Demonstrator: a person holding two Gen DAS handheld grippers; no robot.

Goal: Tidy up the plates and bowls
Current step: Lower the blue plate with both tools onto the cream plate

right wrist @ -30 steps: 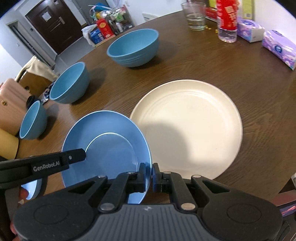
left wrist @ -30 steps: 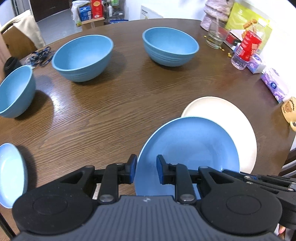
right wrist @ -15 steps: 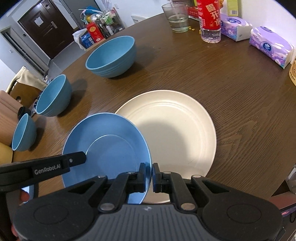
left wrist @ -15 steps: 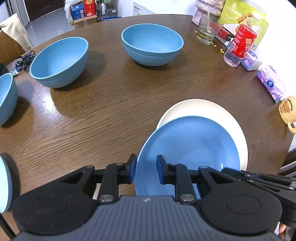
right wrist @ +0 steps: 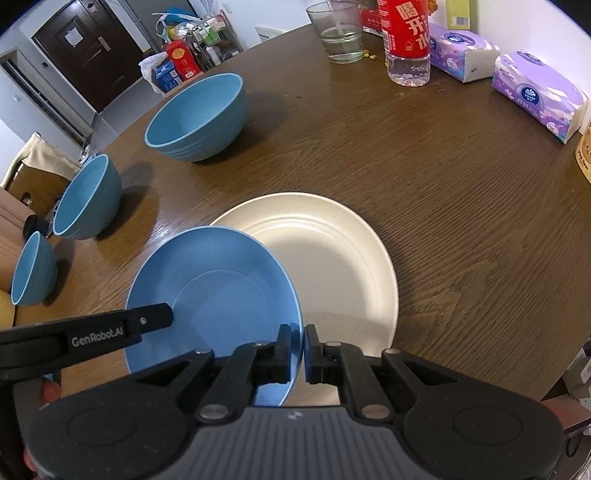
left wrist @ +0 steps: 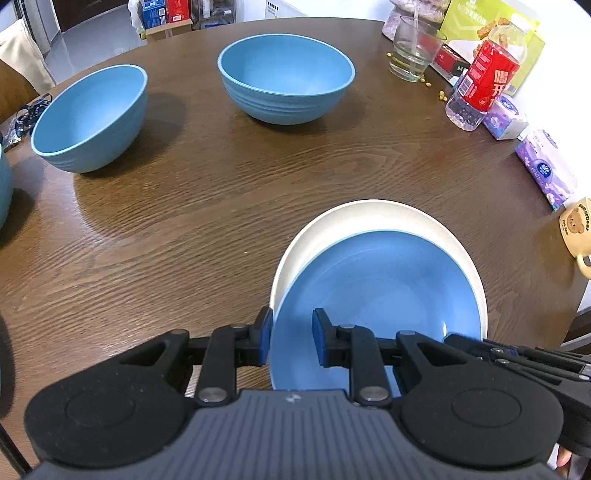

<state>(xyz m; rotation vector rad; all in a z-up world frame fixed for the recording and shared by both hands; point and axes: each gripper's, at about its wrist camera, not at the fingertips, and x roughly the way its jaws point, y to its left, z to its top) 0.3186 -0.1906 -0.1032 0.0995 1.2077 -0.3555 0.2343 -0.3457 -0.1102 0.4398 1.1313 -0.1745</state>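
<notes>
Two claws carry one blue plate (right wrist: pixel 218 291) between them, held above a cream plate (right wrist: pixel 332 266) that lies on the table (right wrist: pixel 443 184). The right claw (right wrist: pixel 303 350) is clamped tight on the blue plate's right rim. The left claw (left wrist: pixel 291 339) straddles the plate's left rim, its pads close together around the edge; whether both pads press on it I cannot tell. Ahead of the left claw stand two big blue bowls (left wrist: pixel 286 75), well apart. A glass (right wrist: pixel 340 31), a bottle (right wrist: pixel 408 40) and tissue packs (right wrist: pixel 535 90) sit beyond the right claw.
</notes>
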